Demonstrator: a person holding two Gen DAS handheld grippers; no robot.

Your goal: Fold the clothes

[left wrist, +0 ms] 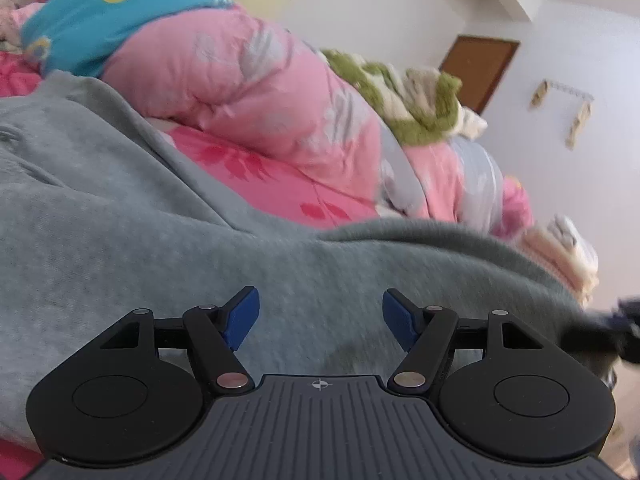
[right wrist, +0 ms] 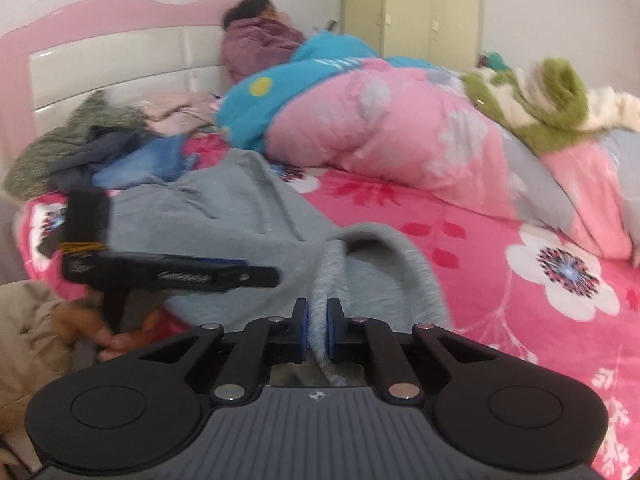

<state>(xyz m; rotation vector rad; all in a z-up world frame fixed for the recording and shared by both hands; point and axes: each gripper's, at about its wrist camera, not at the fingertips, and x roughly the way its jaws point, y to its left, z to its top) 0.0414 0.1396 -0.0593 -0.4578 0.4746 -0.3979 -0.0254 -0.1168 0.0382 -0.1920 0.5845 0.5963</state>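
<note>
A: Clothes (right wrist: 92, 148) sit heaped at the left, against the bed's headboard (right wrist: 108, 56) — olive, dark blue and pale pink pieces, blurred together. What's nearer?

B: A hand (right wrist: 116, 340) at the near left edge of the bed grips the left gripper (right wrist: 256, 274), seen side-on in the right wrist view. Its own camera shows the left gripper (left wrist: 320, 316) with blue pads (left wrist: 242, 316) spread wide, nothing between them, hovering over the grey garment (left wrist: 120, 220).

A: And the garment itself?

B: The grey garment (right wrist: 224, 216) lies rumpled on the pink flowered sheet (right wrist: 500, 280), running from the clothes heap toward the near edge. One fold of it rises into the right gripper (right wrist: 318, 328), whose pads are drawn narrow and pinch that fold between them.

A: Further right?

B: A pink quilt (right wrist: 392, 120) is bunched along the far side of the bed, a blue quilt (right wrist: 280, 92) with a yellow dot at its headboard end. A person (right wrist: 256, 36) in a purple top lies beyond that, by the headboard. At the right end, a green and cream blanket (right wrist: 548, 100) rests on top of the pink quilt. Cream wardrobe (right wrist: 416, 8) doors stand behind.
</note>
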